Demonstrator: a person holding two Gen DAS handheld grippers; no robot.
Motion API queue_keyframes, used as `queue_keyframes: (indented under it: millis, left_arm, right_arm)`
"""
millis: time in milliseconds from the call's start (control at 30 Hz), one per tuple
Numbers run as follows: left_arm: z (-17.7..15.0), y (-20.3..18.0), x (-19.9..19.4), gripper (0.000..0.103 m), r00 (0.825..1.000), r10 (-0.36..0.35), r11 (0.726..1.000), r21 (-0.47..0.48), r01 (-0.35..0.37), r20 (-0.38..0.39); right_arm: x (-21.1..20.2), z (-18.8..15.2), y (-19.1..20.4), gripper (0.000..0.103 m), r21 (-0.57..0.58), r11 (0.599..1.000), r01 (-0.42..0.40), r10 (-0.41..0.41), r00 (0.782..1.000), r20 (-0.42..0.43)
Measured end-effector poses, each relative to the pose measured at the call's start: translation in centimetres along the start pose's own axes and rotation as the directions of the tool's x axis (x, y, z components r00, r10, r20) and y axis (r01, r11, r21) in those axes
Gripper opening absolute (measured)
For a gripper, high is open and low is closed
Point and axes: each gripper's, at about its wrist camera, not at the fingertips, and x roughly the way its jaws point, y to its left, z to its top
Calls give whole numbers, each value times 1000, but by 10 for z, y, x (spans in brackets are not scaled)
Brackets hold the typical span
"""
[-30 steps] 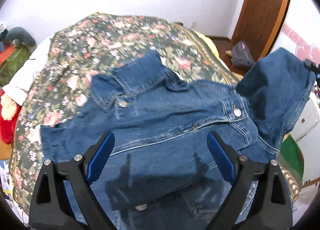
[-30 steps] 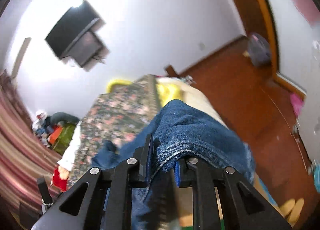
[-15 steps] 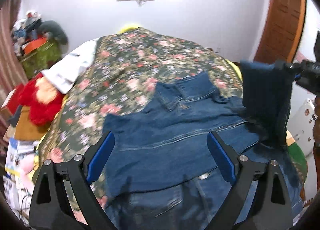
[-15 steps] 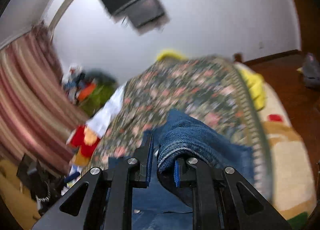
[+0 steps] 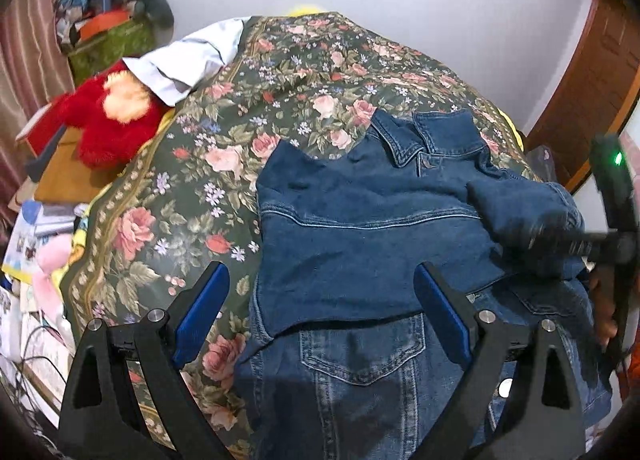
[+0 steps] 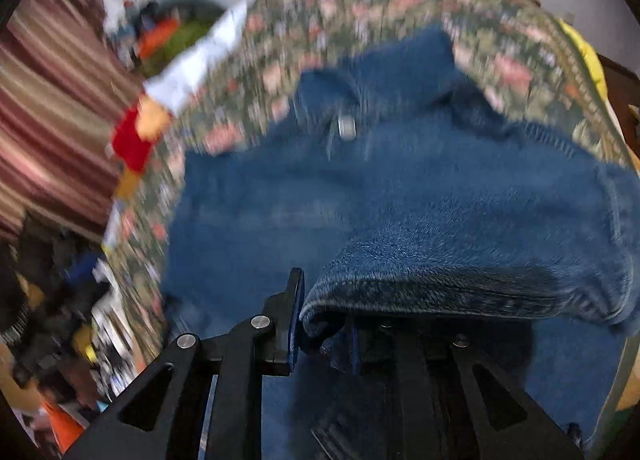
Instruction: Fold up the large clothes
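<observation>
Nearest the left wrist camera, the left gripper (image 5: 320,312) hangs with its jaws spread wide and nothing between them, above the denim jacket (image 5: 360,260). At the bed's right edge, the right gripper (image 6: 320,320) is clamped tight on a fold of the jacket's sleeve (image 6: 460,260), carried over the jacket's body. Beyond lies the jacket's collar (image 5: 432,135), toward the middle of the floral bedspread (image 5: 280,71). Off the far left edge sits a red plush toy (image 5: 108,115).
</observation>
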Motion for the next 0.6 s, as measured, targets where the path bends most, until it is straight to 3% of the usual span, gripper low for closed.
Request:
queue_keyframes:
  millis: [300, 433, 600]
  left_arm:
    - [15, -39, -10, 94, 999, -34, 997, 65, 31, 32]
    - [26, -69, -16, 94, 997, -58, 991, 120, 51, 52]
    - [40, -127, -14, 94, 993, -95, 970, 230, 76, 70]
  right_arm:
    - [-33, -24, 3, 15, -100, 995, -16, 13, 999, -35]
    - [-75, -37, -9, 15, -120, 992, -27, 33, 998, 48]
    - [-119, -49, -56, 15, -39, 999, 30, -24, 987, 160]
